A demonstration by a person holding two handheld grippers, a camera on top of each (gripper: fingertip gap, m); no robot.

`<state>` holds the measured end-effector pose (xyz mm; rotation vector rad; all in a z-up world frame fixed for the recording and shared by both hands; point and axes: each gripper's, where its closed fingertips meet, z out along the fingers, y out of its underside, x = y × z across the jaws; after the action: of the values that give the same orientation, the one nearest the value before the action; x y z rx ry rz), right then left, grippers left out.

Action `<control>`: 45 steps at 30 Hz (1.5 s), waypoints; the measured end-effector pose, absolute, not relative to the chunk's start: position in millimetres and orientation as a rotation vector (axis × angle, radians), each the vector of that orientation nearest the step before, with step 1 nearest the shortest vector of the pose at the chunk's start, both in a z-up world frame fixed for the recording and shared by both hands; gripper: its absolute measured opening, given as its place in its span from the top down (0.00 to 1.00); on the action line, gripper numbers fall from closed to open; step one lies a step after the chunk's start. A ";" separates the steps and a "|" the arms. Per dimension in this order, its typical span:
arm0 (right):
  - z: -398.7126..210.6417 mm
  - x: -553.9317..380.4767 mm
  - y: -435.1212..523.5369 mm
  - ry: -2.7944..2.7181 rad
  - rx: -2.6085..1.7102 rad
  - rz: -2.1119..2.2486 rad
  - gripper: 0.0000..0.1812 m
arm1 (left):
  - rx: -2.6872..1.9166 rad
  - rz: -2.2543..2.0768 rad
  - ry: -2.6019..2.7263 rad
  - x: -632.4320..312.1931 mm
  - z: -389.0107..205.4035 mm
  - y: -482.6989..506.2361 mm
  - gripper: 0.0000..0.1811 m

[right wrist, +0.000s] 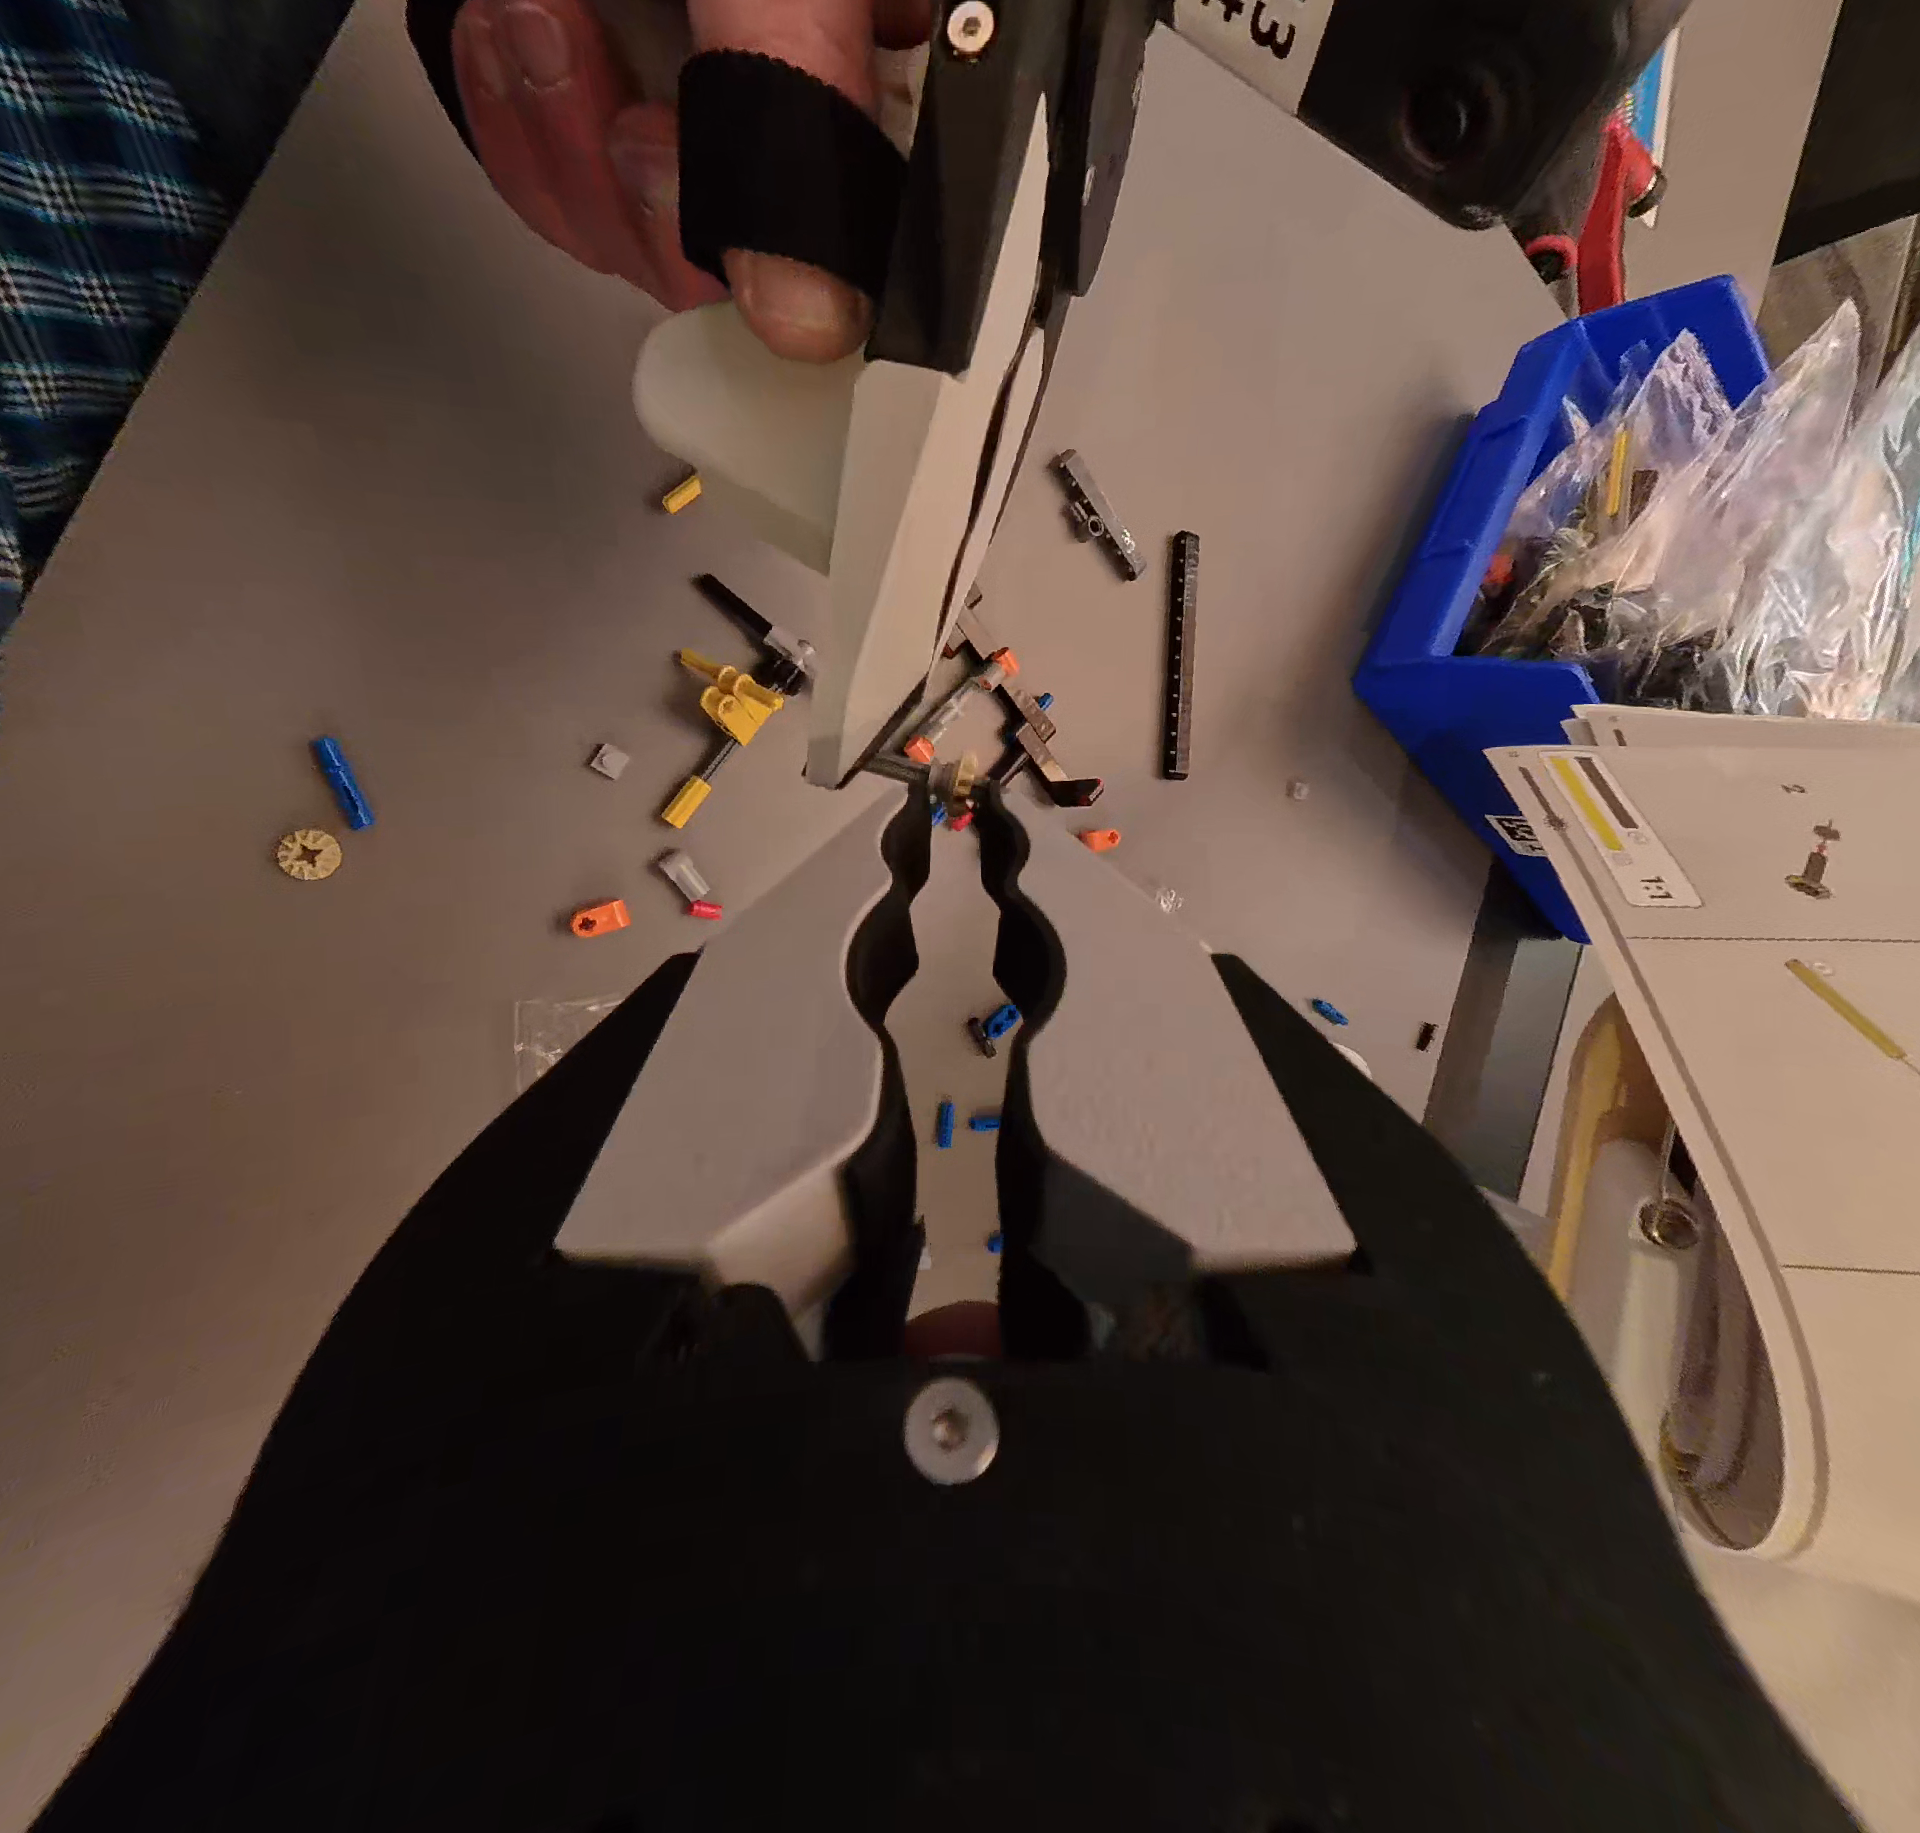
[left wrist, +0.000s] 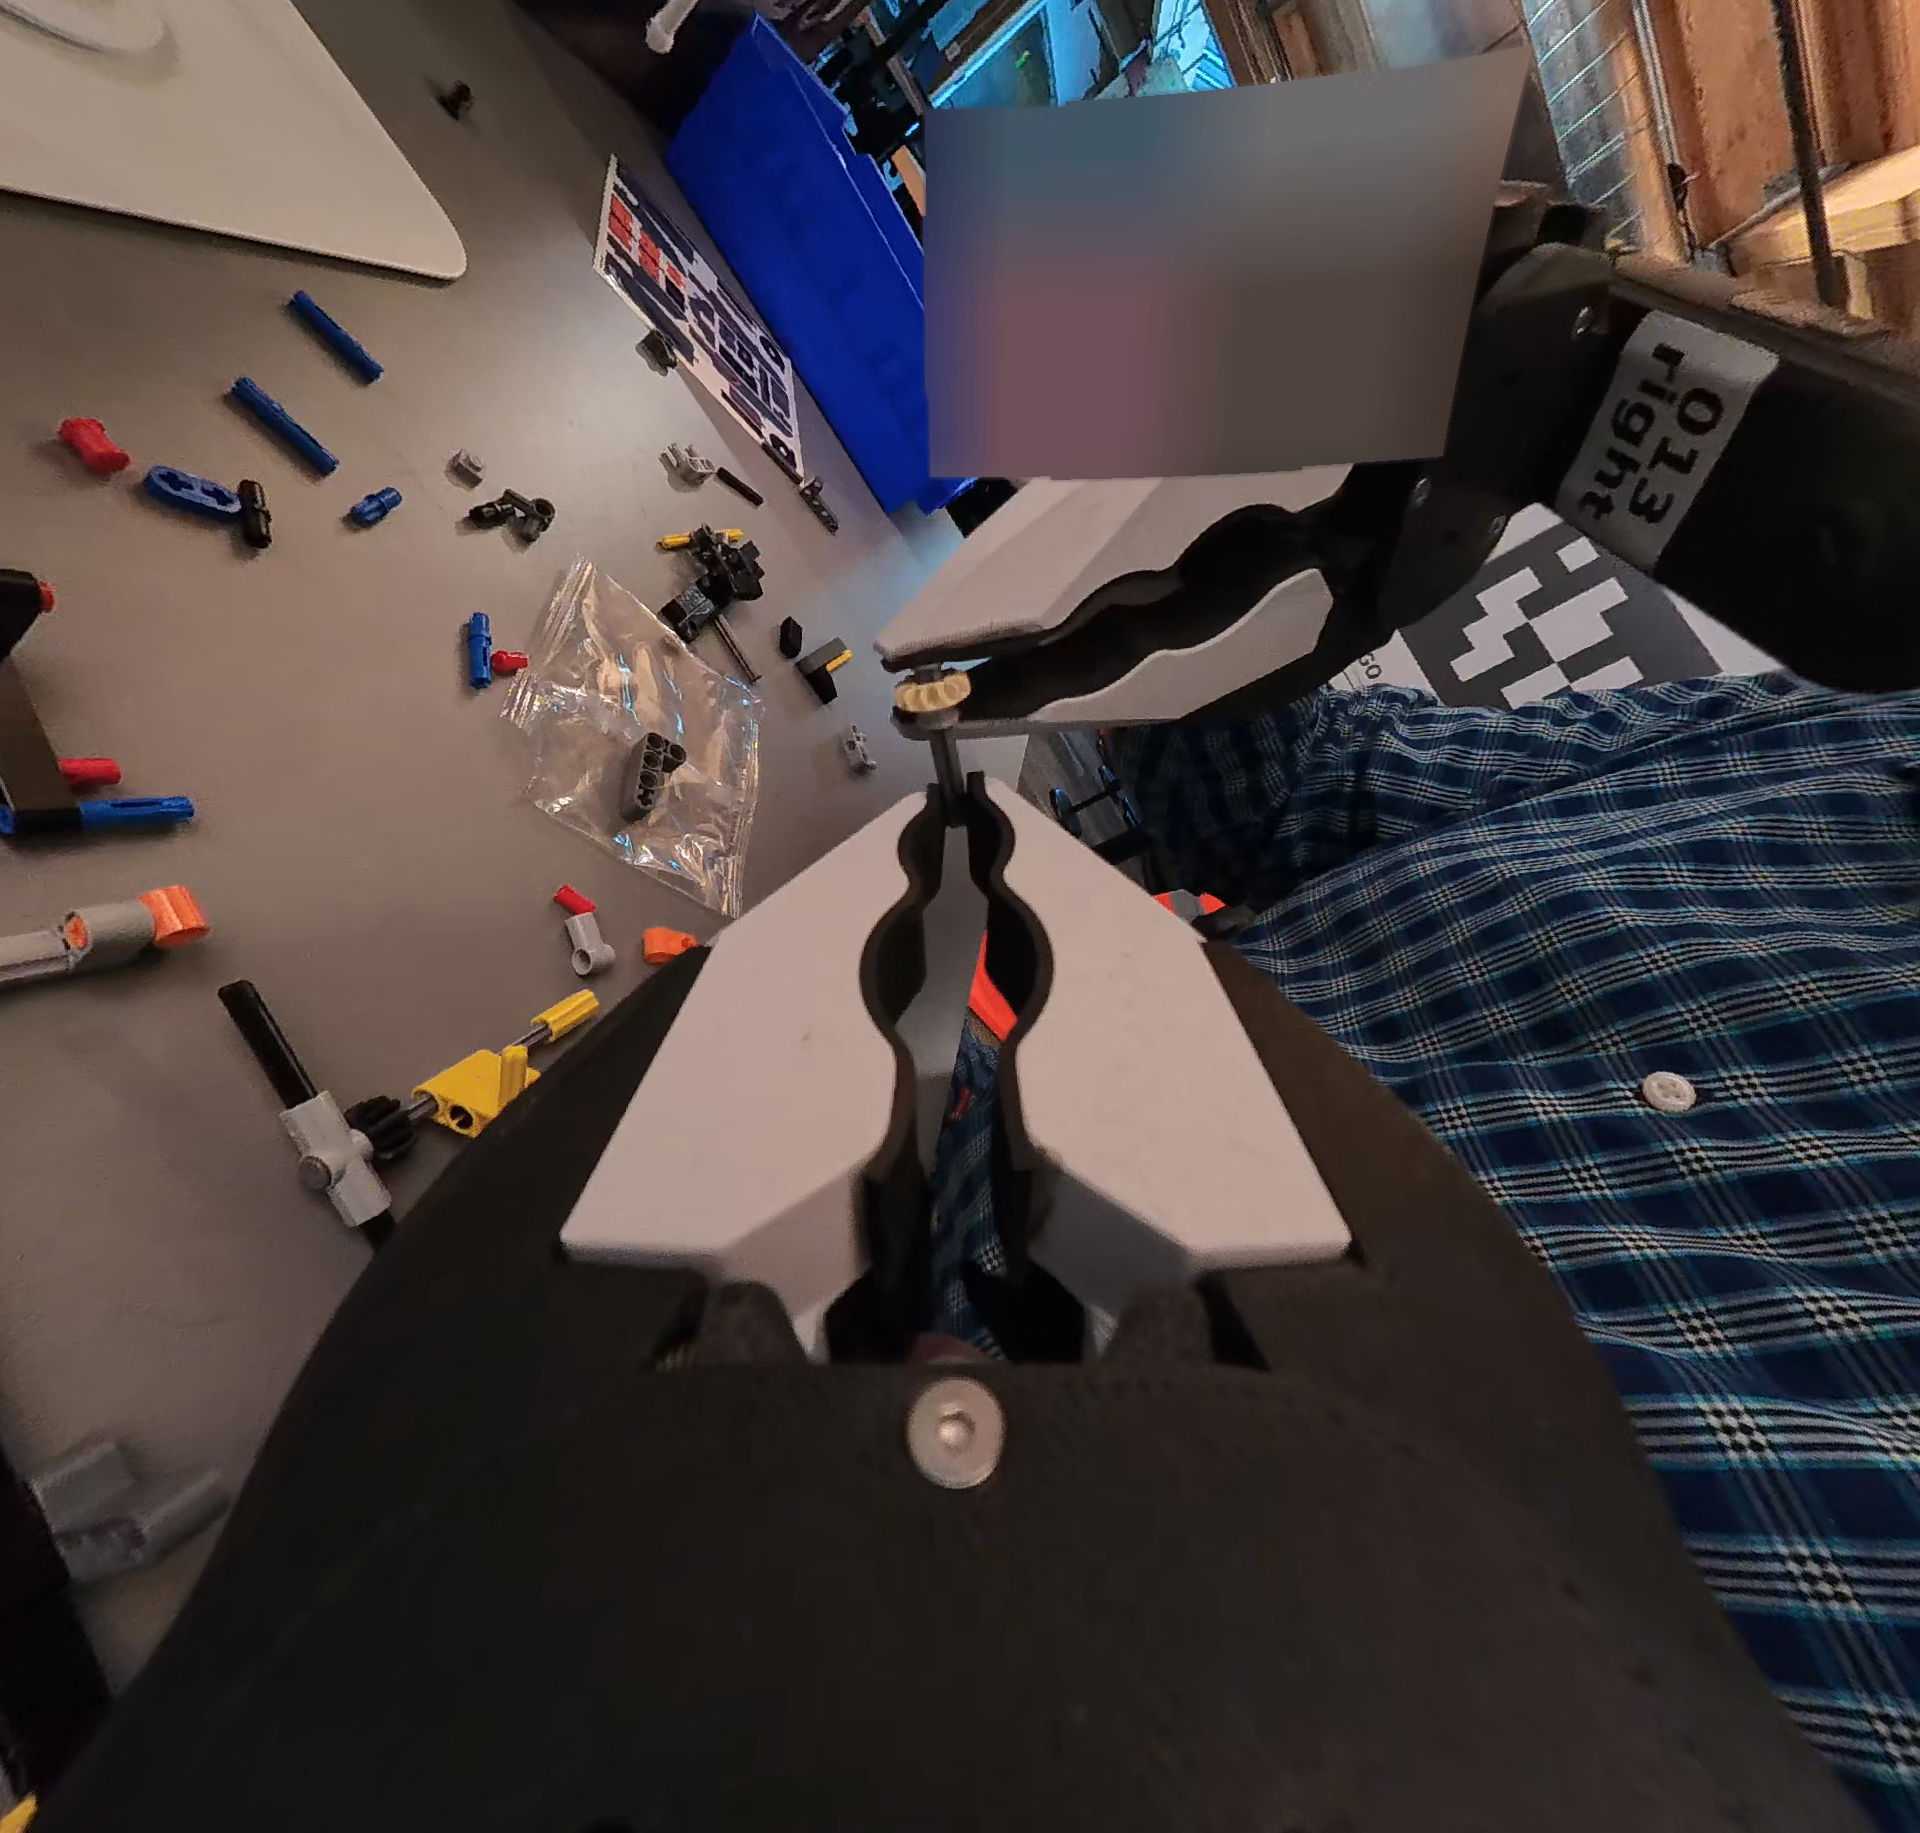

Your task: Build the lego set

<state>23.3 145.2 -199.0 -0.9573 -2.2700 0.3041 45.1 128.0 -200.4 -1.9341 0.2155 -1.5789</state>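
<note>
Tan gear meets dark axle, held above the table.
Left gripper pinches the thin, stiff axle; right gripper, at its 12 o'clock, clamps the tiny, slippery gear by its faces.

White printed label on right gripper body; similar label on left gripper body; black-and-white marker square; sticker sheet; instruction booklet bearing printed numerals and diagrams.

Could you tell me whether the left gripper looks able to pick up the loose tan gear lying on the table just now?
Probably not yet: the left gripper is shut on a dark axle that the right gripper is fitting a tan gear onto. The loose tan gear lies unobstructed.
</note>
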 end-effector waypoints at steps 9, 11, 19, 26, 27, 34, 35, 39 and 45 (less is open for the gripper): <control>-193.6 23.2 150.5 -2.175 -1.044 0.383 0.96 | -1.880 -1.539 0.208 41.6 -193.5 133.3 0.99; -192.6 22.7 150.9 -2.136 -1.064 0.398 0.96 | -1.872 -1.526 0.214 40.8 -192.4 134.0 0.99; -183.9 25.0 152.4 -2.000 -1.150 0.442 0.95 | -1.796 -1.507 0.229 39.5 -183.0 135.0 0.99; -175.5 25.8 155.2 -1.868 -1.185 0.458 0.96 | -1.717 -1.491 0.200 35.5 -173.3 138.5 0.96; -175.0 25.8 154.8 -1.853 -1.187 0.464 0.96 | -1.705 -1.491 0.193 34.8 -171.6 139.2 0.97; -172.9 24.8 153.7 -1.776 -1.189 0.439 0.96 | -1.689 -1.459 0.190 32.8 -169.1 140.7 0.99; -172.4 24.9 153.8 -1.767 -1.194 0.443 0.95 | -1.689 -1.452 0.193 32.8 -168.7 140.7 0.99; -170.7 26.4 153.9 -1.741 -1.205 0.463 0.95 | -1.693 -1.433 0.209 34.4 -167.9 140.9 1.00; -170.5 31.7 154.9 -1.732 -1.222 0.484 0.94 | -1.725 -1.375 0.239 35.3 -171.5 142.4 1.00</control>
<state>31.7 154.9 -170.5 -1.2225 -1.7323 0.4840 35.3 142.4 -171.5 -1.7255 0.2385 -1.3753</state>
